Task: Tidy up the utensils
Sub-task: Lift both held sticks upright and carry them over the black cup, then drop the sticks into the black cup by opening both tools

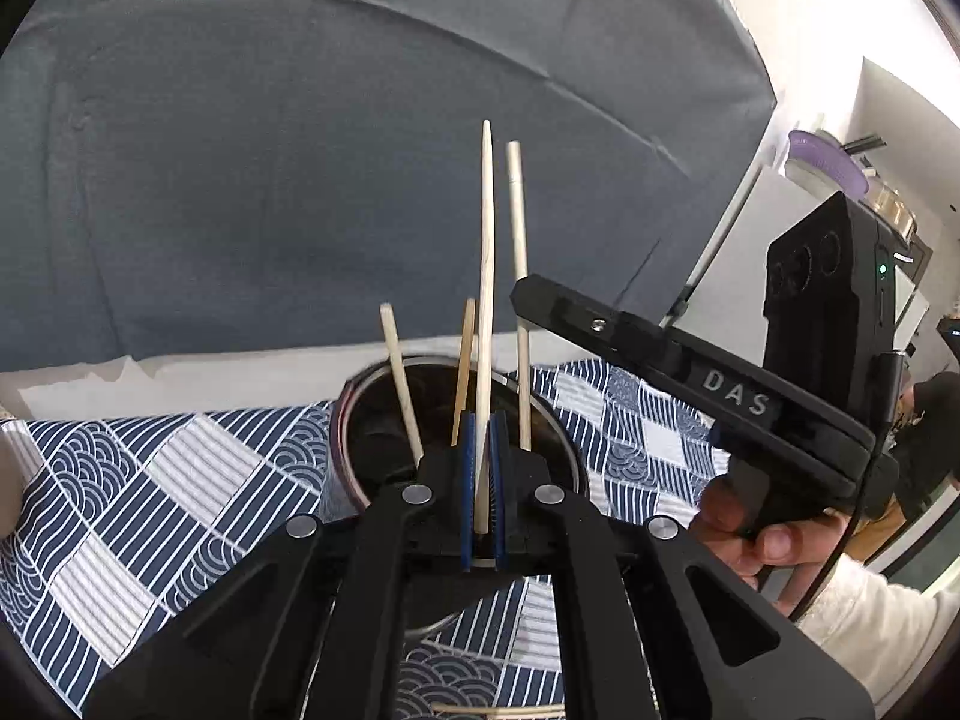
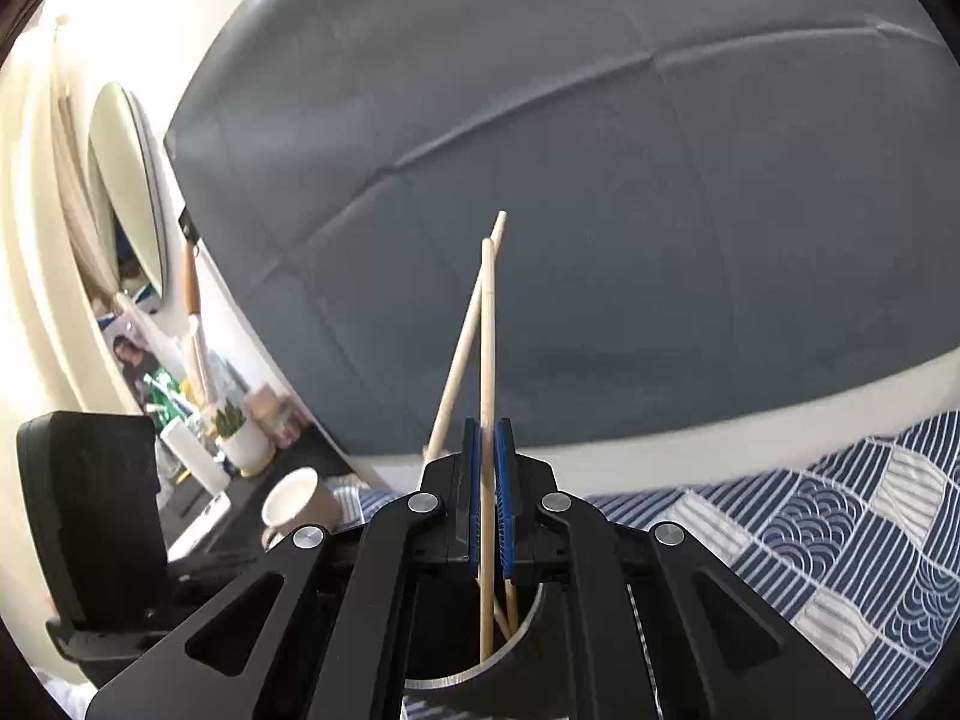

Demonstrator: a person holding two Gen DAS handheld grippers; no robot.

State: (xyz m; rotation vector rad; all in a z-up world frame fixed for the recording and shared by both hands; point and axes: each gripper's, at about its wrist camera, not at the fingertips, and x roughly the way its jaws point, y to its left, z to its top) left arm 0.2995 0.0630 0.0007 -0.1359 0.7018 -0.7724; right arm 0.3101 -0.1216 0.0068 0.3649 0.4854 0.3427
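My left gripper (image 1: 482, 468) is shut on a pale wooden chopstick (image 1: 487, 276) that stands upright over a dark metal cup (image 1: 360, 420). Other chopsticks (image 1: 403, 387) stand in the cup. My right gripper (image 2: 487, 498) is shut on another chopstick (image 2: 487, 360), its lower end inside the cup (image 2: 456, 675) below the fingers. A second chopstick (image 2: 462, 348) leans beside it in the cup. The right gripper's body (image 1: 720, 396) shows at right in the left wrist view, held by a hand.
A blue and white patterned cloth (image 1: 150, 480) covers the table. A grey cushioned backrest (image 1: 360, 150) rises behind. A white mug (image 2: 297, 504) sits to the left in the right wrist view. More chopsticks (image 1: 498, 710) lie on the cloth near the bottom edge.
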